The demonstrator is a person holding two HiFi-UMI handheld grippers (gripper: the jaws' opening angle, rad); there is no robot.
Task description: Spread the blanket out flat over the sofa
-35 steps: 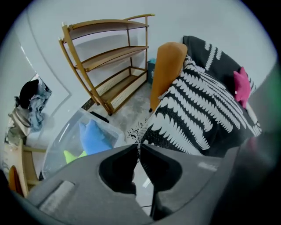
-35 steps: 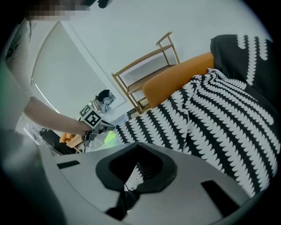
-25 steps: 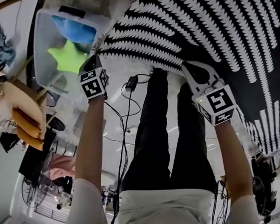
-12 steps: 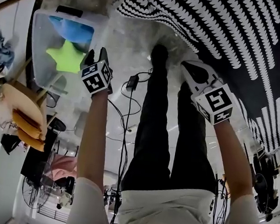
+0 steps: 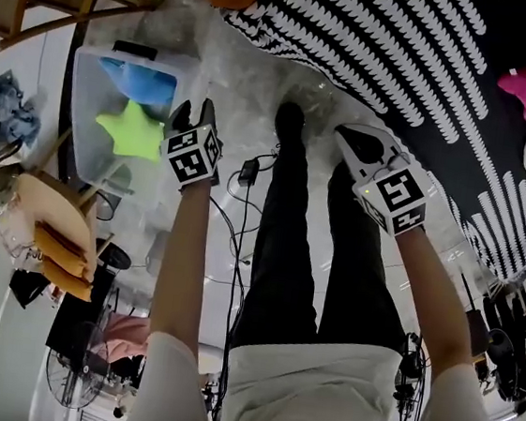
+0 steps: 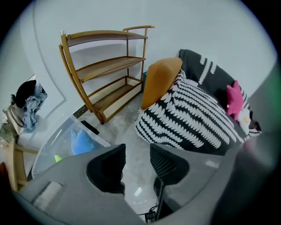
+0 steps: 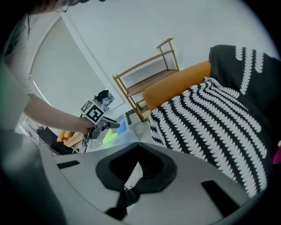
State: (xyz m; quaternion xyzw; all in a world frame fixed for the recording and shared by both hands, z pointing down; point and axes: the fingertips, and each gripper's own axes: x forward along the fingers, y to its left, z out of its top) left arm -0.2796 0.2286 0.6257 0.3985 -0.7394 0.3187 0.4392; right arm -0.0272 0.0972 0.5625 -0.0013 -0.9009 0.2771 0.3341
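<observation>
Head view: my left gripper (image 5: 192, 110) just popped open, empty, right gripper (image 5: 347, 135) shut on nothing; bare floor (image 5: 258, 86) between blanket (image 5: 405, 42) edge and bin (image 5: 79, 99), blanket cut off up top

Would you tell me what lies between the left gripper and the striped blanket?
Only bare pale floor, shown in the left gripper view. The left gripper, whose jaws have just been opening with nothing between them, faces the blanket across it.

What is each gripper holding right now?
Nothing. The left gripper has just been opening, jaws apart and empty; the right gripper is shut on nothing. The blanket lies apart from both.
</observation>
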